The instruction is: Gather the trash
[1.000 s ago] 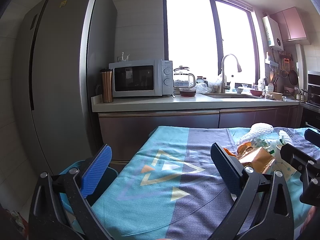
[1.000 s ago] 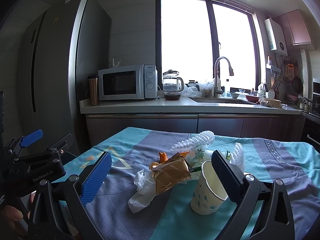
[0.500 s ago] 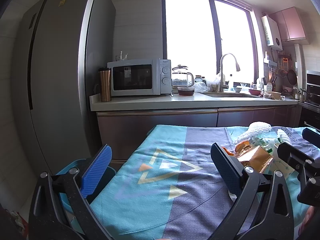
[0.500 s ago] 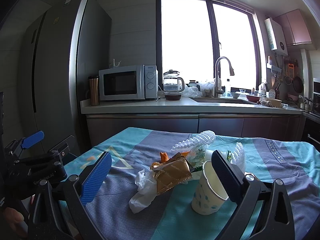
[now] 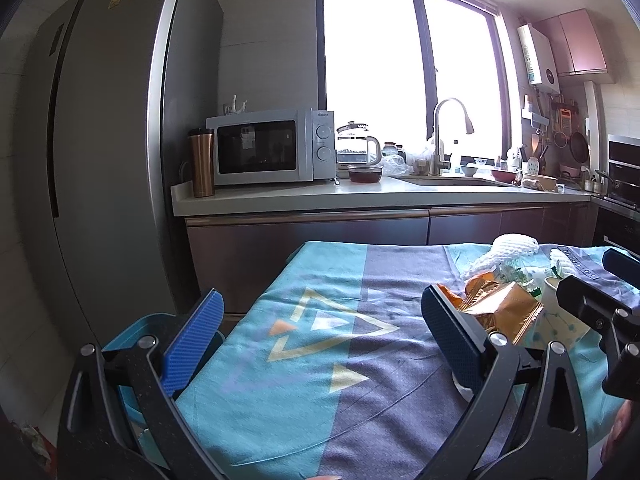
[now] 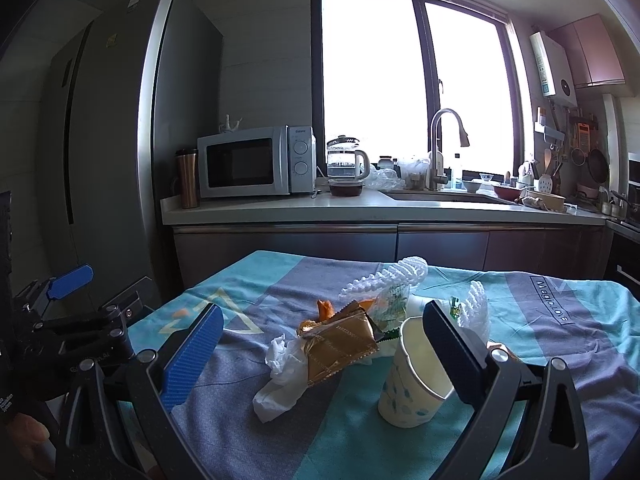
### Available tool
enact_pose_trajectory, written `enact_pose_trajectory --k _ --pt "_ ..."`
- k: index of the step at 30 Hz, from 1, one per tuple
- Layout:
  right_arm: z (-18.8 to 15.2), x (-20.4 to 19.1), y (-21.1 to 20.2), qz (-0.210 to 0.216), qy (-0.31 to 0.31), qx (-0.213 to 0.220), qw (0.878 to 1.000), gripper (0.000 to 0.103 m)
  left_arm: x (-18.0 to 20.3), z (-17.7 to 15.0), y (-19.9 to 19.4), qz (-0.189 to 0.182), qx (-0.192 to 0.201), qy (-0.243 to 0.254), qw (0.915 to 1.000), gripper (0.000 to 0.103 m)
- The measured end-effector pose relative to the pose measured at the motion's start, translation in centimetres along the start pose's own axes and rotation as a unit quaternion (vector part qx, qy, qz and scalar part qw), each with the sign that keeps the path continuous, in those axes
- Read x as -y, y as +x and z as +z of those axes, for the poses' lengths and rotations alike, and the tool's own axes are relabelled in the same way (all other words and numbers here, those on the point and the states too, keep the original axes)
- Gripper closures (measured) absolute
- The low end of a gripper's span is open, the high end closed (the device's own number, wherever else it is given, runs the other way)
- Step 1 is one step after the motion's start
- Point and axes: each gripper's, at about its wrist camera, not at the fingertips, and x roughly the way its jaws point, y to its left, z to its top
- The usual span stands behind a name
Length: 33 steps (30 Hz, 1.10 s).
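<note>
A pile of trash lies on the teal and grey tablecloth (image 6: 540,344): a gold foil wrapper (image 6: 340,344), a crumpled white tissue (image 6: 280,380), a paper cup (image 6: 412,376), white foam fruit netting (image 6: 400,276) and orange scraps (image 6: 325,308). My right gripper (image 6: 320,352) is open just short of the pile, its right finger beside the cup. My left gripper (image 5: 320,340) is open and empty over the cloth's left half, with the gold foil wrapper (image 5: 504,312) to its right. The right gripper (image 5: 600,312) shows at that view's right edge.
A blue bin (image 5: 132,336) sits below the table's left edge, partly behind my left finger. Beyond the table stand a tall grey fridge (image 5: 100,160) and a counter (image 6: 360,208) with a microwave (image 6: 252,164), kettle, copper tumbler and sink tap.
The left wrist view has shifted slightly, the table and counter sitting a bit lower and further left. The right gripper has barely moved. Both stay open.
</note>
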Motion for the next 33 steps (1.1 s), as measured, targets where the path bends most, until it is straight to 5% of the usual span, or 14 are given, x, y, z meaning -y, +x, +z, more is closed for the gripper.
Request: enact_pose_trajectory --k 7,14,21,27,31,33 --pt "-0.5 2.3 0.4 -0.019 0.011 -0.023 0.999 0.006 1.7 -0.8 1.2 -0.049 -0.036 0.022 0.9980 0.006" --pt "-1.6 4.7 1.5 -0.029 0.036 -0.064 0.997 0.007 4.5 -2.1 3.2 -0.122 -0.088 0.048 0.9874 0.006" --pt "-2.9 6.2 3.0 -0.021 0.066 -0.106 0.992 0.028 8.4 -3.6 5.5 -0.186 -0.141 0.098 0.9673 0.009" --pt "-3.5 7.3 3.7 -0.016 0.092 -0.124 0.988 0.045 9.6 -4.3 8.1 -0.214 -0.195 0.089 0.9531 0.026" --pt "-3.7 7.8 3.8 -0.008 0.104 -0.129 0.986 0.067 9.2 -4.5 9.7 -0.239 -0.233 0.053 0.9411 0.050" --pt "-3.7 8.0 3.8 -0.005 0.110 -0.128 0.986 0.069 9.1 -4.8 10.2 -0.245 -0.245 0.044 0.9371 0.064"
